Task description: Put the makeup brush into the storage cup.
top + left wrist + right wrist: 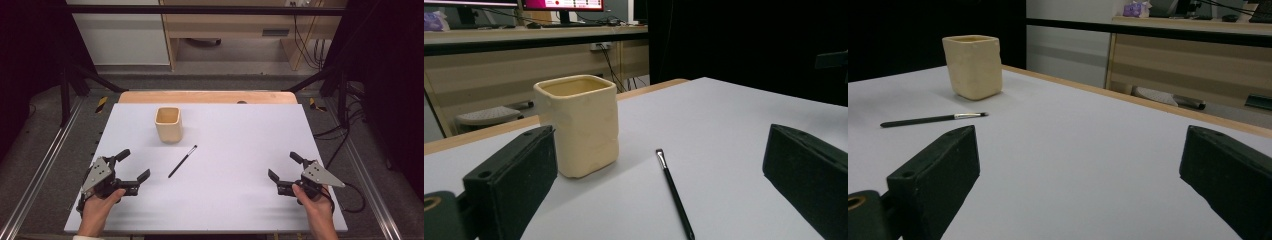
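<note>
From above, our left gripper and right gripper rest with jaws apart, empty, at seven and five o'clock on the table; the brush lies centre, the cup at eleven. Along the left jaws the brush points at us; from the right it lies toward ten o'clock. We judge nothing begun; next likely a low, narrow pinch on the handle.

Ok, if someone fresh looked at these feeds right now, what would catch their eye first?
Probably the cream square cup standing upright toward the far left of the white table, with a thin black brush lying flat just in front of it, apart from it. Next, the two open tongs, the left gripper and the right gripper, resting at the near corners, both holding nothing.
</note>
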The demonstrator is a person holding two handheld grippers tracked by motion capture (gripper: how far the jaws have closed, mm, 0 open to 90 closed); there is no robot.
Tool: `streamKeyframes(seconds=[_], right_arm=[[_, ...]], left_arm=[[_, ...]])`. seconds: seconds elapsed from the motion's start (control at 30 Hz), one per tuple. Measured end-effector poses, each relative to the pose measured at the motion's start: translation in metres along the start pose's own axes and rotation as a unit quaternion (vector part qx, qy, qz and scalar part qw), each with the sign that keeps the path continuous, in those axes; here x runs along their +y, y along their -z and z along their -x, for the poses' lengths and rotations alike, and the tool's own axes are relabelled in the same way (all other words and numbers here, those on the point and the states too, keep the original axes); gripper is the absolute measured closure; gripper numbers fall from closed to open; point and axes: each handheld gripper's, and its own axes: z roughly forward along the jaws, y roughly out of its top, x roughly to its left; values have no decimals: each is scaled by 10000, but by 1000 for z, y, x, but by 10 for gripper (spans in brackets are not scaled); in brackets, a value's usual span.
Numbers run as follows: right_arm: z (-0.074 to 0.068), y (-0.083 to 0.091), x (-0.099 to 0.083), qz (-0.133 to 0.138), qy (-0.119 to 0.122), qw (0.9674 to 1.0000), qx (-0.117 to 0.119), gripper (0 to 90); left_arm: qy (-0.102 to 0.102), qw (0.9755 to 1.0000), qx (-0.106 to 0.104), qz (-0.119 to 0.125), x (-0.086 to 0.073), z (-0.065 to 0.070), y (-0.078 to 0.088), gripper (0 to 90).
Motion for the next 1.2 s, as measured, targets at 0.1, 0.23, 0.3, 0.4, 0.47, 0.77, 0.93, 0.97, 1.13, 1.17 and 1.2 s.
streamKeyframes(seconds=[0.1,0.23,0.3,0.4,0.47,0.77,0.93,0.97,1.13,1.17,1.2], right_arm=[[0,0,0,3,-4,10000,-25,30],[0,0,0,-24,50,10000,-77,27],[-1,0,0,-73,63,9998,-145,25],[-1,0,0,-112,64,9996,-244,25],[0,1,-1,-148,58,9994,-302,23],[-2,3,0,-192,111,9994,-279,22],[-3,3,0,-241,150,9993,-244,22],[-4,3,-1,-247,144,9993,-240,22],[-4,2,-1,-280,143,9992,-240,23],[-4,2,-1,-283,149,9992,-243,23],[-4,2,-1,-286,144,9992,-241,23]], left_arm=[[10,10000,-5,-43,0,1,0,10],[13,9999,-5,-123,0,3,-1,12],[-8,9998,-38,-213,-1,6,-4,12],[-60,9993,-112,-351,-1,10,-9,15],[-54,9985,-198,-508,-3,15,-16,19],[-260,9935,-399,-1037,2,34,-47,19],[-350,9877,-255,-1503,11,36,-65,25],[-333,9859,-207,-1625,12,36,-69,27],[-310,9776,-133,-2075,17,36,-88,33],[-319,9760,-117,-2150,18,36,-91,34],[-323,9747,-93,-2209,19,35,-94,34]])
